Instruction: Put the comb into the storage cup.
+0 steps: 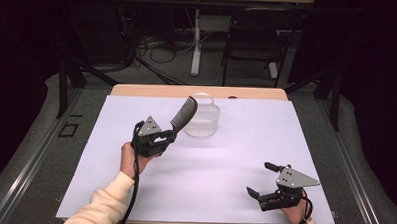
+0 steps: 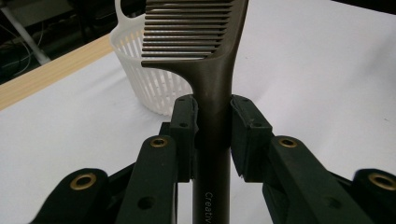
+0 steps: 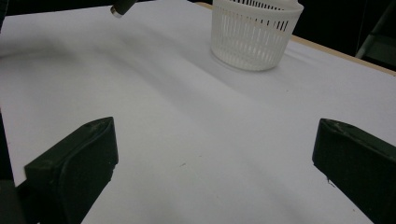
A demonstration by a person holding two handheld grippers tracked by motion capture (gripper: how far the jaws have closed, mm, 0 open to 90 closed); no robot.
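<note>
A dark comb (image 1: 183,112) is held up over the white sheet, its teeth end raised toward the white slatted basket (image 1: 202,120). My left gripper (image 1: 168,137) is shut on the comb's handle; in the left gripper view both pads clamp the handle (image 2: 212,140), the teeth (image 2: 187,28) above them and the basket (image 2: 154,79) behind at the left. My right gripper (image 1: 261,179) rests near the sheet's front right corner, open with nothing between its jaws. The right gripper view has the basket (image 3: 254,32) far ahead.
A white sheet (image 1: 235,153) covers the wooden table (image 1: 137,90), whose far edge shows behind the basket. A black chair (image 1: 254,39) and a white table leg (image 1: 196,42) stand on the floor beyond. Cables lie there too.
</note>
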